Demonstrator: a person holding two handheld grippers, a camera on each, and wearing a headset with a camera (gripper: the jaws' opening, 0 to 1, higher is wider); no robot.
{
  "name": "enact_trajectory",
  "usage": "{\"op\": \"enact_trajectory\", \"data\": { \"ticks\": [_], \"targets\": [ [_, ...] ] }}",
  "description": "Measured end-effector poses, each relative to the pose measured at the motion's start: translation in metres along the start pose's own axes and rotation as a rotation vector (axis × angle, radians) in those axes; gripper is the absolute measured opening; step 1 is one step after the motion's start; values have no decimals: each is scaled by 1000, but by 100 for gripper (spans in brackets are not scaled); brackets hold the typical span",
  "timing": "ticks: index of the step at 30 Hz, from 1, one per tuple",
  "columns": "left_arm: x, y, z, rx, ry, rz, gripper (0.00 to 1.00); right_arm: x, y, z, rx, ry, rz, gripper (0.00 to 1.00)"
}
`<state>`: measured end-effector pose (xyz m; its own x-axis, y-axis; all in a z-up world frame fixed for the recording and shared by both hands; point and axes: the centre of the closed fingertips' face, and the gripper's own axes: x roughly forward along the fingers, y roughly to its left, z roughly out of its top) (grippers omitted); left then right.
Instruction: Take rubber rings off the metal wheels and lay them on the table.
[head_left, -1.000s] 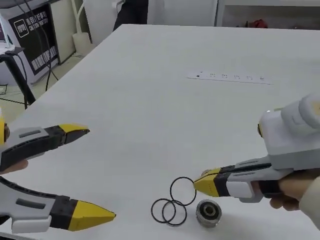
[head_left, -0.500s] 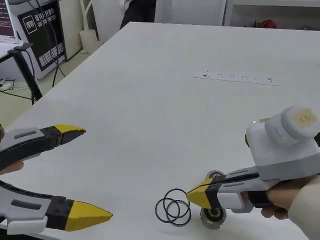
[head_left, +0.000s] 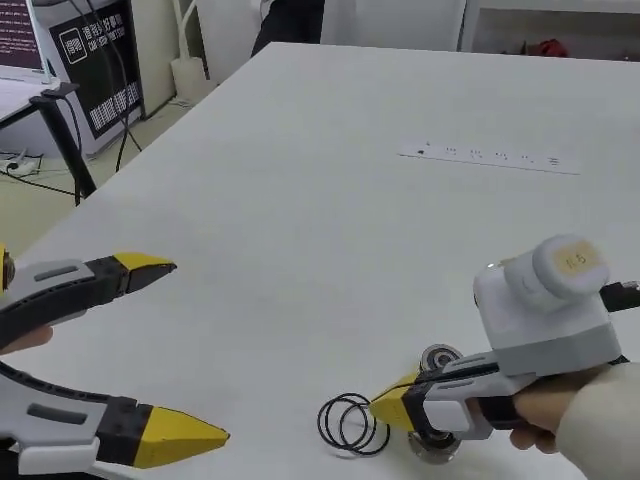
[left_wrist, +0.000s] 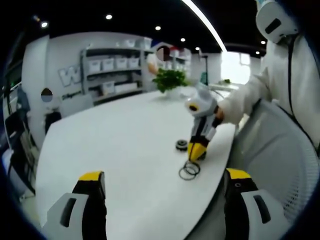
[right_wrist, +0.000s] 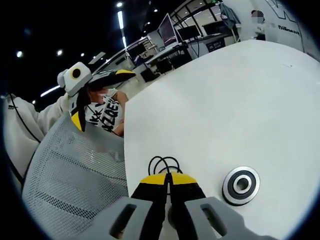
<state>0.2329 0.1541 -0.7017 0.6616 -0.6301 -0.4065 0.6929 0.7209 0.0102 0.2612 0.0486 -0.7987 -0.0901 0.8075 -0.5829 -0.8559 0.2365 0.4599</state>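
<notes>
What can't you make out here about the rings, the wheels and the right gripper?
- Right gripper view: the shut tips of the right gripper cover part of the rubber rings; a pinch can't be confirmed.
- Head view: the gripper body hides the metal piece beneath it; possibly a second wheel.
- Left gripper view: the metal wheel is too small to show any ring on it.

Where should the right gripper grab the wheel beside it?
Probably the outer rim of the wheel, from straight above: it lies flat on the table, bore up, sides free. The right gripper is shut; open it first.
</notes>
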Motion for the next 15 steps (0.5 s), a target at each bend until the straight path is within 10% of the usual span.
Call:
{"op": "enact_trajectory", "data": {
  "ticks": [15],
  "targets": [
    [0,0,-1,-7,5,1,100,3,-5,-4,-18,14,-22,0]
  ]
}}
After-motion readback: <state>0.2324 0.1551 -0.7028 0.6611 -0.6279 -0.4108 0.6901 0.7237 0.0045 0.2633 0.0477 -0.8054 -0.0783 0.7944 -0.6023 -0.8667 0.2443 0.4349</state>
